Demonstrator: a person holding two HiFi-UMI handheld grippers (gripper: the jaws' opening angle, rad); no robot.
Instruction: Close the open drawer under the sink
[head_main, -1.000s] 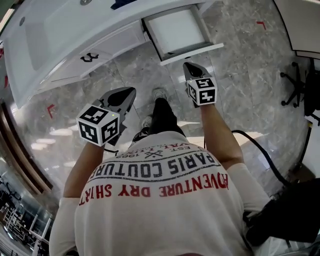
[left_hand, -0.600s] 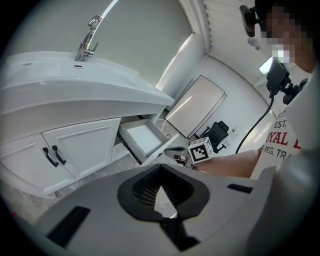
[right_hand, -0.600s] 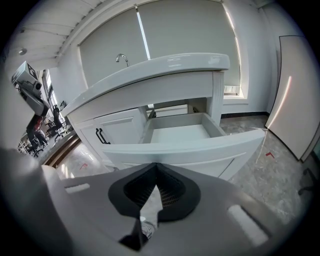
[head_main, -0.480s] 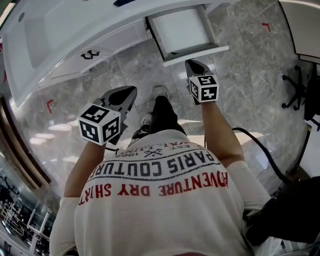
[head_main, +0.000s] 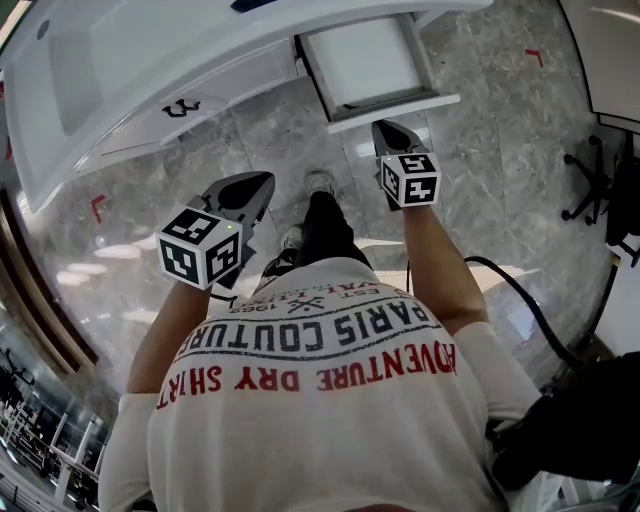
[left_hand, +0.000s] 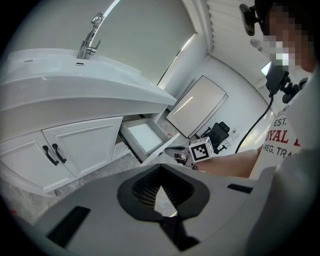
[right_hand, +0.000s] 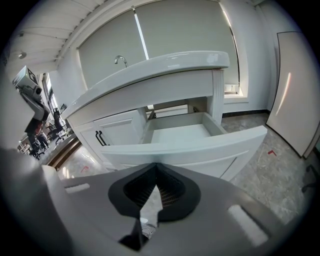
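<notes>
The shirt (head_main: 320, 400) carries print that reads upside down in the head view. Small "EST" and "1983" lie farthest, then "PARIS COUTUR" in dark letters, and red "ADVENTURE DRY SHIRT" nearest. At the right of the left gripper view, the shirt shows "EST.", "OYAL" and "REG. TRA".

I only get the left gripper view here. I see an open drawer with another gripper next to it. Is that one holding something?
Observer: No. In its own view the right gripper has its jaws together, with nothing between them.
Operator: Is it pushing the drawer?
Observer: In the head view its tip points at the drawer front and sits very close to it. I cannot tell whether they touch.
Operator: And where is the gripper that my camera rides on?
Observer: The head view shows the left gripper held over the floor, apart from the cabinet and not near the drawer front.
</notes>
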